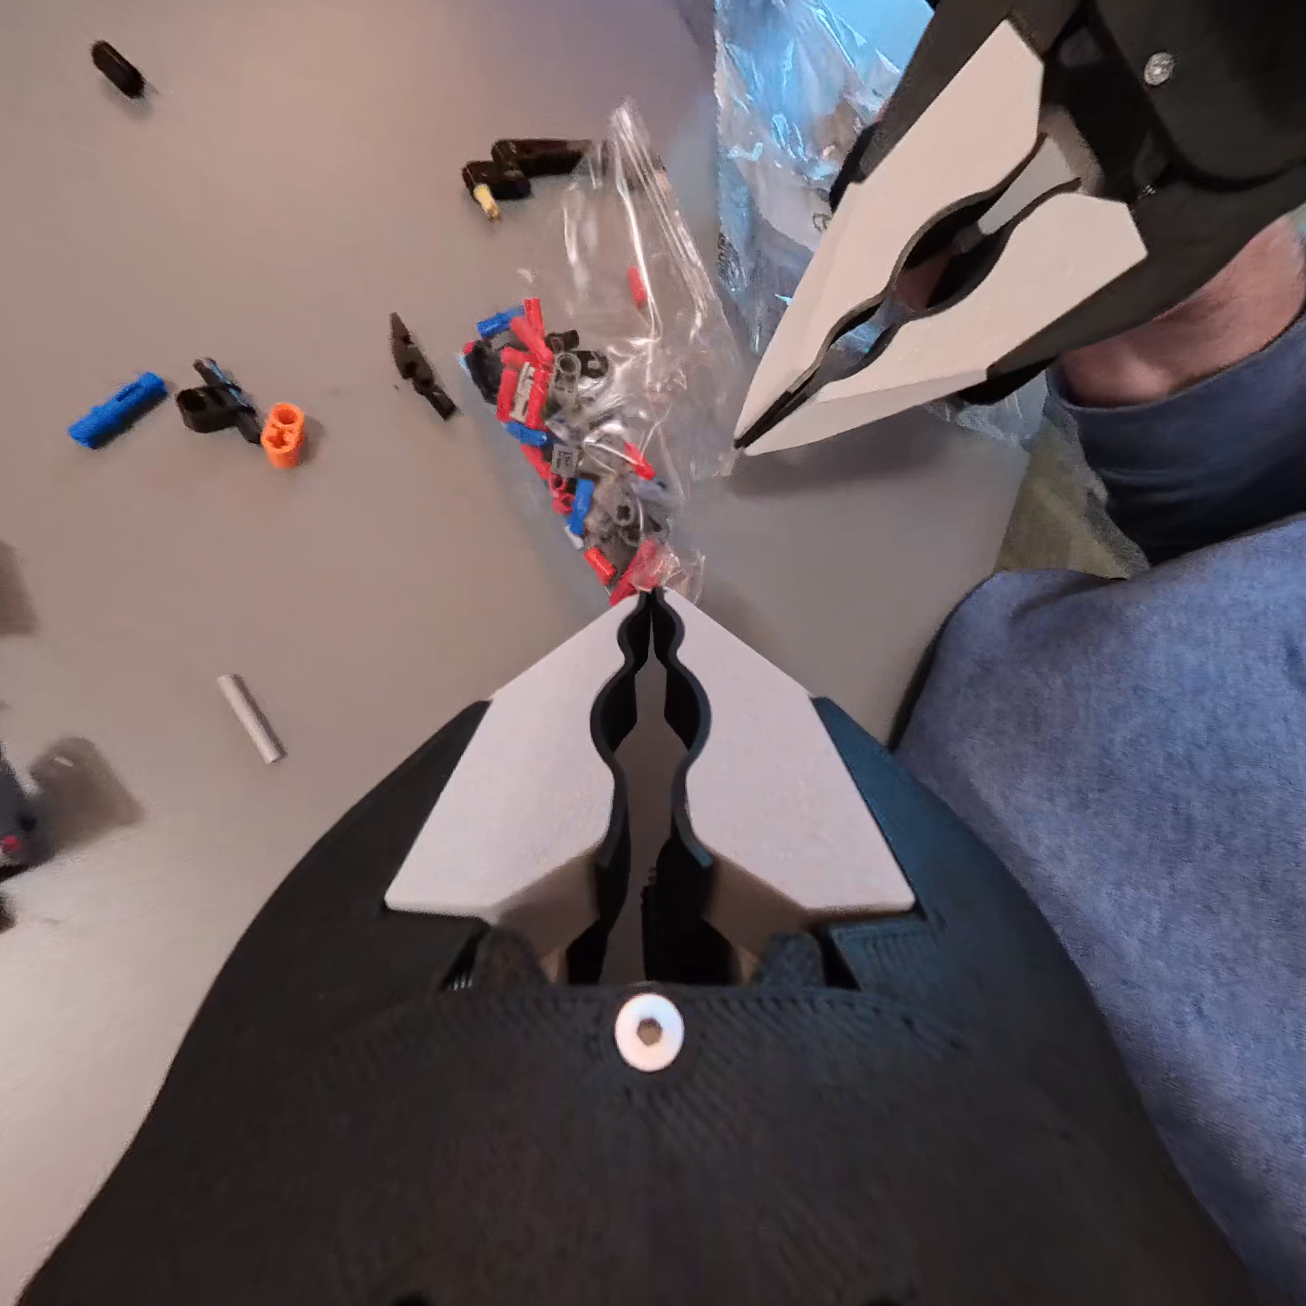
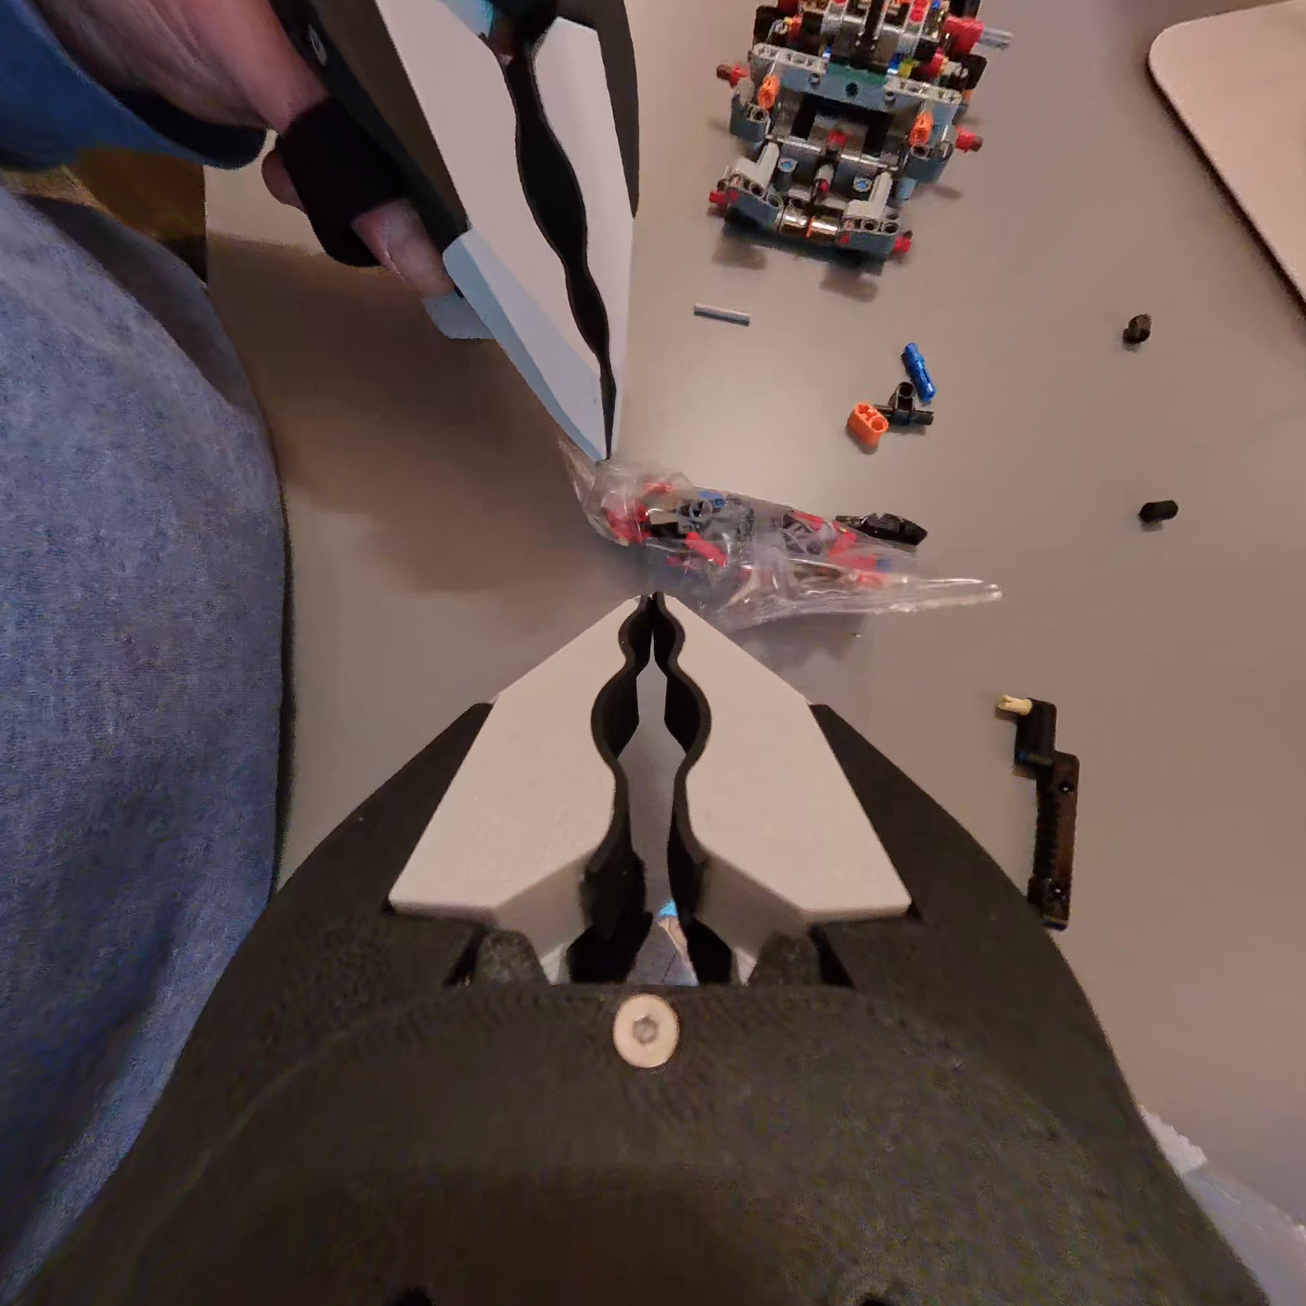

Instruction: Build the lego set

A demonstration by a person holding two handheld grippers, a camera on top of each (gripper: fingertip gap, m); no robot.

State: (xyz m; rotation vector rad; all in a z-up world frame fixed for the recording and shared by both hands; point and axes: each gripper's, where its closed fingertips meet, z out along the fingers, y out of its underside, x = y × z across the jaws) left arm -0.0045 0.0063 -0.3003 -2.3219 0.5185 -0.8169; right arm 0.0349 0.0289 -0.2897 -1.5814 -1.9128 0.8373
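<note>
Left wrist view: the left gripper [image 1: 650, 597] is seen clenched on one corner of a clear plastic bag [image 1: 601, 424] filled with small red, blue and grey lego pins. The bag lies stretched over the grey table [image 1: 318, 636] toward the right gripper [image 1: 738, 444], whose tips are closed at the bag's far edge; whether film is actually pinched there cannot be told. Loose parts are noted to the left: a blue pin [image 1: 116, 410], an orange connector [image 1: 284, 434], a grey axle [image 1: 251, 717]. Right wrist view: the right gripper's closed tips sit at the bag's near edge, contact again unclear. The part-built lego model [image 2: 848, 127] stands well apart at the top, with a black beam assembly [image 2: 1046, 813] to the right. The step in hand is judged to be tearing the bag open. It would be done best with both grips kept on bare film, pulled apart low over the table, gently, so that pins are not scattered toward the table edge.
</note>
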